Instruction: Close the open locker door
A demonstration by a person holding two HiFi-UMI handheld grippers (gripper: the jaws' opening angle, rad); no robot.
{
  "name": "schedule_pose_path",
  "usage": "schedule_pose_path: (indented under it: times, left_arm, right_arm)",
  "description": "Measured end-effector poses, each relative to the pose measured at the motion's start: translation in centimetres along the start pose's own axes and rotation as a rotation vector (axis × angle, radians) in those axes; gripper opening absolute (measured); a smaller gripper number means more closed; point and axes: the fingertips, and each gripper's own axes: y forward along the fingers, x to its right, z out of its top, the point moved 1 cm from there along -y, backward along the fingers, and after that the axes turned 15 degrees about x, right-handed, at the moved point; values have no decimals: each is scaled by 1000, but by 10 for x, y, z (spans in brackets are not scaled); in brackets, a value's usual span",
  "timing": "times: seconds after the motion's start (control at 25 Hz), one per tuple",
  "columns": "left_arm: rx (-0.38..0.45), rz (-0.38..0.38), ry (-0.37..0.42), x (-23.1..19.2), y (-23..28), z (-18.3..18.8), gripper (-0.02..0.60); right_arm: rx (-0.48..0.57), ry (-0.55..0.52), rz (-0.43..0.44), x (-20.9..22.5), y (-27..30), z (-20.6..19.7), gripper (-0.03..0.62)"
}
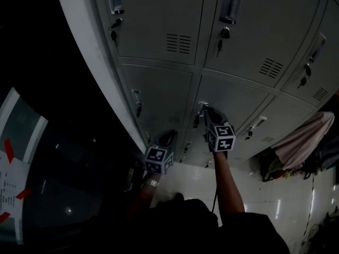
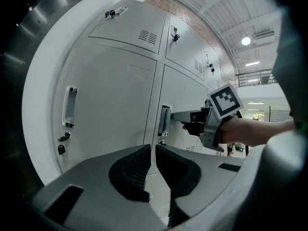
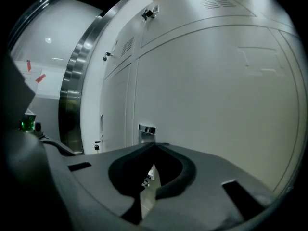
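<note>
Left claw (image 2: 153, 149) slightly apart, empty; right claw (image 2: 175, 115) tip at locker handle (image 2: 164, 121).

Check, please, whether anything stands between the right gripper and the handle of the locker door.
Nothing visible does. The right gripper, jaws shut and empty, has its tip at the handle of the locker door; only bare door surface lies around it.

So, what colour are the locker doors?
Light grey locker doors, best seen in the left gripper view.
</note>
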Motion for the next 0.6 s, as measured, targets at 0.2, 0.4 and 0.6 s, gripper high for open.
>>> schedule_pose_path:
  times: [0.2,0.4,0.6]
  left_arm:
    - [-2,-15,-5,8,-12,3,35]
    - [-8,-51,19,21,-38,13,35]
    - [-51,-85,-8,53,-74,-2,35]
  right_arm:
    - [-8,55,-30,-1,-10,6,5]
    - [9,64,-58,-30,-57,16,5]
    - [-20,86,-106,-66,-132,-2,5]
